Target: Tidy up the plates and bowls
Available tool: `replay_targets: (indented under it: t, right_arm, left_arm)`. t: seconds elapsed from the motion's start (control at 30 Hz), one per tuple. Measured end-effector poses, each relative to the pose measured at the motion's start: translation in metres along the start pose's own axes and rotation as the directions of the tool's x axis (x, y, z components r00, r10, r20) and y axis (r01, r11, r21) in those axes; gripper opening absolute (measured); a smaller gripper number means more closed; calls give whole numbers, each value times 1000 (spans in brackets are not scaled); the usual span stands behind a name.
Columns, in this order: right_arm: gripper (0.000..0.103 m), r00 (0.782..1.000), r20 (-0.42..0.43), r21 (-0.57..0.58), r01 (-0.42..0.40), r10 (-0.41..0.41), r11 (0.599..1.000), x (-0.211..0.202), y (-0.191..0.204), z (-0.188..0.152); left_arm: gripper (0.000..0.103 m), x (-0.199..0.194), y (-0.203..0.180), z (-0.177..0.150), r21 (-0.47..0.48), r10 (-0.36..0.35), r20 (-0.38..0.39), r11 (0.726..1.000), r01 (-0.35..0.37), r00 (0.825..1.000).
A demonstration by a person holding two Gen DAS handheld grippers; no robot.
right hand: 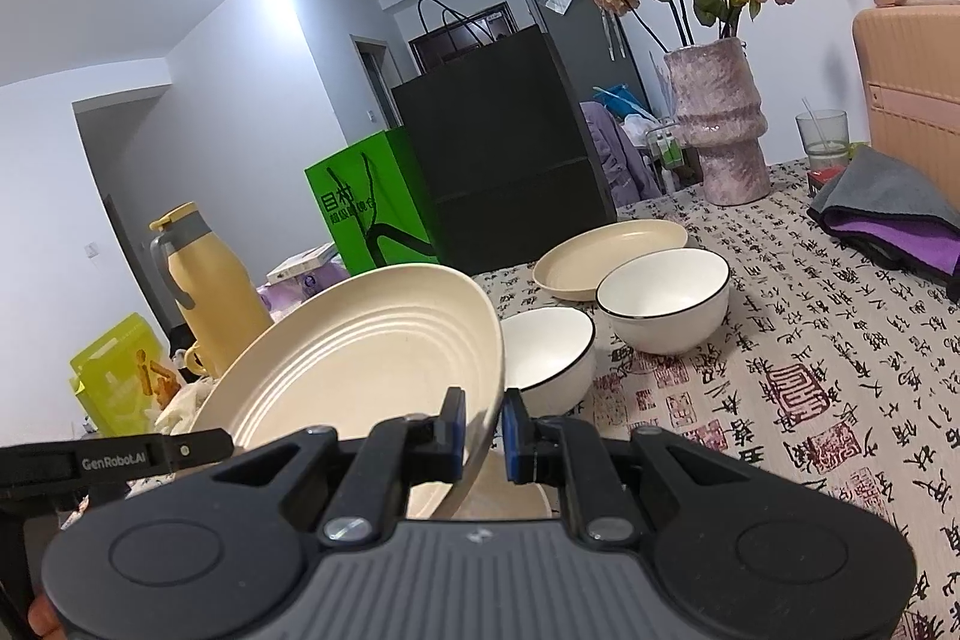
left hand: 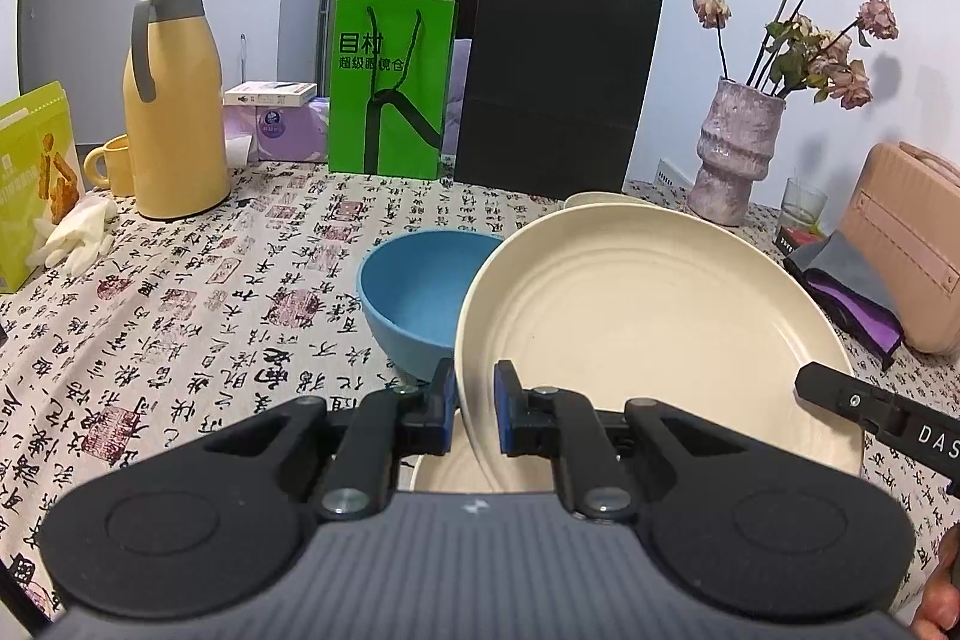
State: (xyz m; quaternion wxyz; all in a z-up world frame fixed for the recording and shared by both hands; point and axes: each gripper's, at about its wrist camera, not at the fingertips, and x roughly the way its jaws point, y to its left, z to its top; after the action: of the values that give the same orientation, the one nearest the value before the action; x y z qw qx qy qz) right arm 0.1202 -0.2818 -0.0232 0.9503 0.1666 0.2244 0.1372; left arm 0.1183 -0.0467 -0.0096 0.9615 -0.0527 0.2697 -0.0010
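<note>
Our left tongs [left hand: 474, 409] and right tongs [right hand: 483, 427] both pinch the rim of one cream plate [left hand: 648, 334], held tilted above the table [left hand: 180, 316]. Behind the plate we see a blue bowl [left hand: 420, 298]; two white bowls [right hand: 663, 295] stand beside it.

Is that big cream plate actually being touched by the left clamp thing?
Touching. In the left wrist view the left gripper has its blue pads on either side of the cream plate rim, pinching it.
</note>
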Motion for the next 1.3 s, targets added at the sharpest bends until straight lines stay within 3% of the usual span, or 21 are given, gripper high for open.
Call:
replay_targets:
  t: [1.3]
  right_arm:
    - [13, 993, -117, 7, 28, -27, 1000, 16, -11, -27]
  left_arm:
    - [12, 17, 4, -35, 24, 5, -101, 1000, -2, 995]
